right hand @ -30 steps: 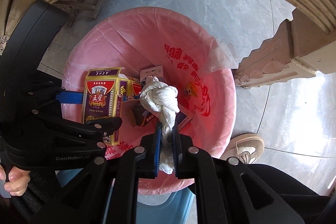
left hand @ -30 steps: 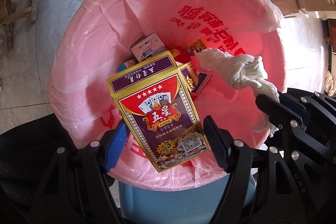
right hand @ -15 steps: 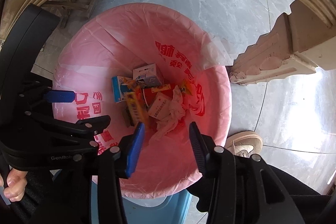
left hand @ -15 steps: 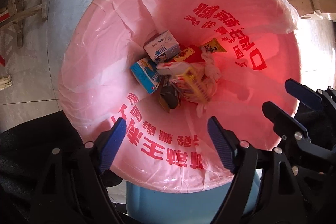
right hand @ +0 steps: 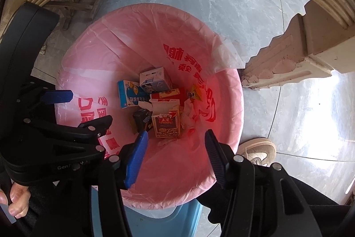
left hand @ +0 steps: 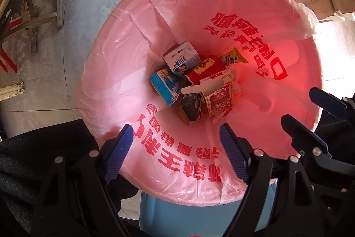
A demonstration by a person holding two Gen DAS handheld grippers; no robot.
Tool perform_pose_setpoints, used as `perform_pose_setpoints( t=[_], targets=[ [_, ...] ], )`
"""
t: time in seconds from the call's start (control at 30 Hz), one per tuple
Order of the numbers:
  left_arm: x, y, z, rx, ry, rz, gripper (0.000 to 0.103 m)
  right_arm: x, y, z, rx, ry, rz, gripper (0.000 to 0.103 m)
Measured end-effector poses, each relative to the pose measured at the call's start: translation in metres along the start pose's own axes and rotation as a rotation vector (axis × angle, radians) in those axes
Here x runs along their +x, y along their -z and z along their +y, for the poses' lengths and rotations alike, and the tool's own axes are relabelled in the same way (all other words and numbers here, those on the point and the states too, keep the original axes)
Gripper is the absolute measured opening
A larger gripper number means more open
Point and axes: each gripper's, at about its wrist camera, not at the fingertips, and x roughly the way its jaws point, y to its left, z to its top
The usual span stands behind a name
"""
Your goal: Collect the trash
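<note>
With both the left gripper [left hand: 175, 148] and right gripper [right hand: 175, 154] spread wide and empty above the pink-lined bin [left hand: 221, 3], the playing-card box [left hand: 219, 99] and crumpled tissue [right hand: 188, 114] lie below among cartons, so this drop looks done.

I see the mouth of the bin [left hand: 199, 212] wide open, and its pink liner [left hand: 124, 63] leaves free room down the middle. At the bottom the card box [right hand: 166, 123], the cartons [left hand: 180, 59] and a wrapper [left hand: 233, 58] lie close together. My two grippers hang side by side over the near rim, near each other. The stone column base [right hand: 295, 59] stands just beside the bin on the right, and a shoe [right hand: 259, 149] is near the rim.
</note>
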Motion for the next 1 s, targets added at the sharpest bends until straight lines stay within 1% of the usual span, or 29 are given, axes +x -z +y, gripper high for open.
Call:
perform_pose_setpoints(
  t=[0.13,0.33,0.4,0.47,0.57,0.67,0.7,0.77,0.9,0.93,1.0],
  targets=[
    [0.0,0.0,0.0,-0.003,0.001,0.003,0.078,-0.003,0.002,-0.002,0.009,0.008,-0.004,0.058],
    [-0.007,0.006,0.001,-0.015,-0.008,-0.019,0.078,-0.014,0.006,-0.001,0.021,0.029,-0.033,0.067],
    [-0.012,0.009,0.002,-0.024,-0.014,-0.034,0.078,-0.019,0.008,-0.001,0.026,0.033,-0.043,0.068],
    [-0.02,0.013,0.002,-0.034,-0.015,-0.06,0.078,-0.029,0.012,0.0,0.031,0.048,-0.079,0.068],
    [-0.038,0.022,0.004,-0.047,-0.014,-0.124,0.078,-0.049,0.019,0.002,0.035,0.065,-0.158,0.068],
    [-0.06,0.034,0.009,-0.082,0.023,-0.192,0.078,-0.075,0.029,0.002,0.044,0.086,-0.258,0.069],
    [-0.068,0.039,0.01,-0.089,0.028,-0.221,0.078,-0.085,0.033,0.002,0.044,0.102,-0.296,0.072],
    [-0.089,0.049,0.009,-0.094,0.021,-0.299,0.078,-0.106,0.041,0.006,0.046,0.129,-0.368,0.077],
    [-0.139,0.075,0.007,-0.116,-0.007,-0.481,0.078,-0.153,0.054,0.008,0.07,0.13,-0.5,0.084],
    [-0.151,0.081,0.004,-0.116,-0.018,-0.522,0.078,-0.165,0.058,0.009,0.076,0.135,-0.531,0.087],
    [-0.179,0.094,0.001,-0.113,-0.04,-0.603,0.078,-0.192,0.065,0.013,0.075,0.144,-0.599,0.089]
  ],
)
